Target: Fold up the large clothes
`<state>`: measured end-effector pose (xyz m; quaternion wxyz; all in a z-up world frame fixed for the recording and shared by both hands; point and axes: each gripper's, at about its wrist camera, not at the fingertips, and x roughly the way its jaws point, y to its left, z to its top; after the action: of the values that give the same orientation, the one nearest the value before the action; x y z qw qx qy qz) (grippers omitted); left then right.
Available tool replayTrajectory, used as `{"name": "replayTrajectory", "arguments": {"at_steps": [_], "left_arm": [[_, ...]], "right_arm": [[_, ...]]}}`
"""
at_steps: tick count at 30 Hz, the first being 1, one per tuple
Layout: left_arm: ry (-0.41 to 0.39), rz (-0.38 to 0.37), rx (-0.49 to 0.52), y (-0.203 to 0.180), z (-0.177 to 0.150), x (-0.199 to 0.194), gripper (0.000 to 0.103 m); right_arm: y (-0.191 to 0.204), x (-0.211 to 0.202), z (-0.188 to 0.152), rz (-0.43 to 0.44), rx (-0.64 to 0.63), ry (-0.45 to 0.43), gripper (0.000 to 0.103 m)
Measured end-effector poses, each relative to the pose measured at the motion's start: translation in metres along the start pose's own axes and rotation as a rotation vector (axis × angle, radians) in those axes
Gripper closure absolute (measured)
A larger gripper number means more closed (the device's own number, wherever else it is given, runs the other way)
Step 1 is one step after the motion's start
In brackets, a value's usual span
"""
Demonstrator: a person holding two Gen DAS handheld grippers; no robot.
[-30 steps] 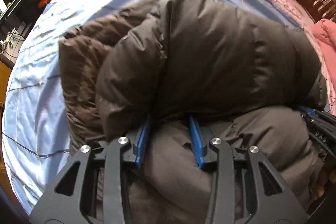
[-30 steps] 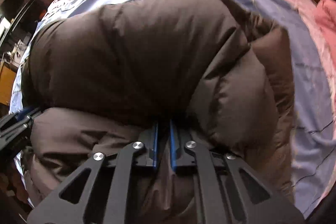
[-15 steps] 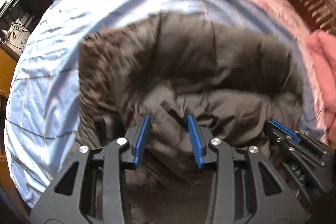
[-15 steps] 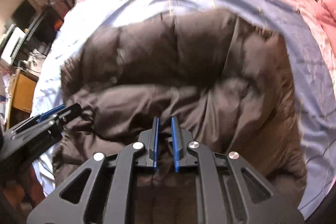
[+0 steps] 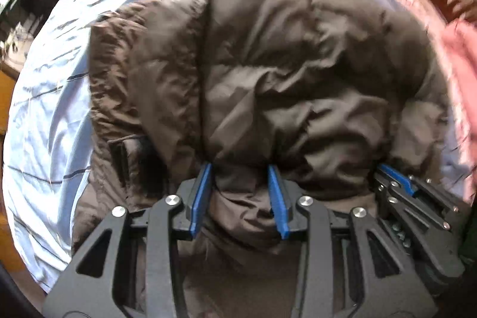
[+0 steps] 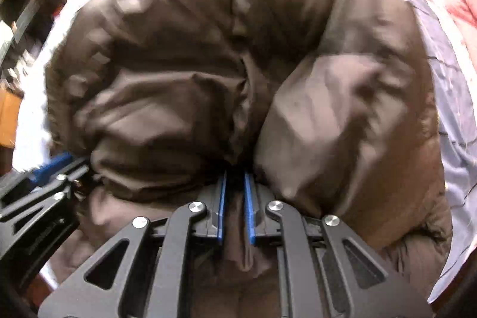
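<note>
A puffy dark brown quilted down jacket [image 5: 298, 64] lies bunched on a bed's pale blue sheet [image 5: 44, 115]. The left claw [image 5: 240, 192] grasps a thick fold of it; the right claw [image 6: 235, 204] pinches thinner fabric. Only the left view shows a pink blanket [image 5: 459, 49] at the right.

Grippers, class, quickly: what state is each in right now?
Left gripper: shut on the brown puffer jacket.
Right gripper: shut on the same jacket.
</note>
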<state>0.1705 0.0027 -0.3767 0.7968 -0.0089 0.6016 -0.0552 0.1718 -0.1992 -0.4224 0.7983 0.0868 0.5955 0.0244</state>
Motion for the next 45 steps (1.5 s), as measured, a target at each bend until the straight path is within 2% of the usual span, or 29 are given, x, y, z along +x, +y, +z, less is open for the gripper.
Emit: {"name": "replayTrajectory", "arguments": {"at_steps": [3,4,7,10,12,14,16,18,20,22,24,25,26,27,29,31,35,36,37,38,39,40,43,45], "left_arm": [[-0.026,-0.014,-0.009,0.005,0.002,-0.02,0.065],[-0.021,-0.018,-0.009,0.005,0.002,-0.02,0.065],[0.016,-0.007,0.001,0.002,-0.004,-0.007,0.064],[0.066,0.015,0.016,0.0,-0.009,0.017,0.064],[0.064,-0.02,0.0,0.005,-0.003,0.006,0.065],[0.014,-0.072,-0.013,0.014,0.012,-0.02,0.058],[-0.106,-0.088,-0.01,0.027,0.043,-0.058,0.025],[-0.175,-0.084,0.02,0.037,0.08,-0.074,0.015],[-0.148,-0.135,0.042,0.048,0.134,-0.063,0.015],[-0.041,-0.192,0.041,0.053,0.181,-0.031,0.015],[0.041,-0.126,0.066,0.051,0.207,0.001,0.019],[0.094,-0.122,0.08,0.048,0.218,0.019,0.019],[0.141,-0.17,0.067,0.048,0.221,0.03,0.02],[0.203,-0.27,0.009,0.054,0.229,0.044,0.02],[0.314,-0.387,-0.116,0.061,0.237,0.069,0.019],[0.341,-0.369,-0.14,0.055,0.234,0.083,0.018],[0.402,-0.266,-0.08,0.03,0.235,0.113,0.02],[0.414,-0.252,-0.079,0.027,0.233,0.121,0.029],[0.422,-0.268,-0.097,0.028,0.233,0.127,0.047],[0.423,-0.277,-0.138,0.031,0.232,0.131,0.054],[0.416,-0.271,-0.159,0.033,0.232,0.133,0.07],[0.41,-0.281,-0.182,0.037,0.232,0.136,0.076],[0.384,-0.33,-0.237,0.042,0.231,0.136,0.084],[0.335,-0.351,-0.238,0.041,0.235,0.125,0.088]], "right_arm": [[0.0,-0.035,0.002,0.004,-0.01,-0.076,0.077],[0.0,-0.04,0.002,0.003,-0.011,-0.078,0.076],[0.0,-0.029,-0.005,-0.007,-0.02,-0.046,0.076],[-0.004,0.001,-0.009,-0.012,-0.024,0.007,0.075],[-0.005,-0.001,-0.002,0.031,-0.017,0.035,0.075],[-0.013,-0.024,0.015,0.153,0.027,0.032,0.056],[-0.034,-0.06,0.043,0.293,0.124,-0.03,0.013],[-0.058,-0.084,0.078,0.345,0.193,-0.098,0.002],[-0.086,-0.092,0.117,0.371,0.268,-0.132,0.002],[-0.12,-0.077,0.161,0.396,0.394,-0.077,0.002],[-0.146,-0.044,0.198,0.419,0.509,0.04,0.002],[-0.152,-0.031,0.206,0.42,0.541,0.083,0.002],[-0.156,-0.013,0.215,0.447,0.568,0.139,0.002],[-0.164,0.001,0.222,0.473,0.594,0.181,0.002],[-0.155,0.029,0.228,0.488,0.6,0.287,0.002],[-0.145,0.048,0.228,0.468,0.598,0.341,0.002],[-0.119,0.077,0.23,0.41,0.507,0.42,0.004],[-0.113,0.081,0.228,0.391,0.484,0.423,0.011],[-0.107,0.084,0.226,0.375,0.476,0.422,0.032],[-0.106,0.086,0.227,0.361,0.476,0.418,0.042],[-0.109,0.085,0.227,0.363,0.485,0.402,0.057],[-0.111,0.083,0.227,0.388,0.487,0.378,0.065],[-0.116,0.078,0.223,0.407,0.455,0.355,0.072],[-0.118,0.07,0.226,0.412,0.442,0.322,0.075]]}}
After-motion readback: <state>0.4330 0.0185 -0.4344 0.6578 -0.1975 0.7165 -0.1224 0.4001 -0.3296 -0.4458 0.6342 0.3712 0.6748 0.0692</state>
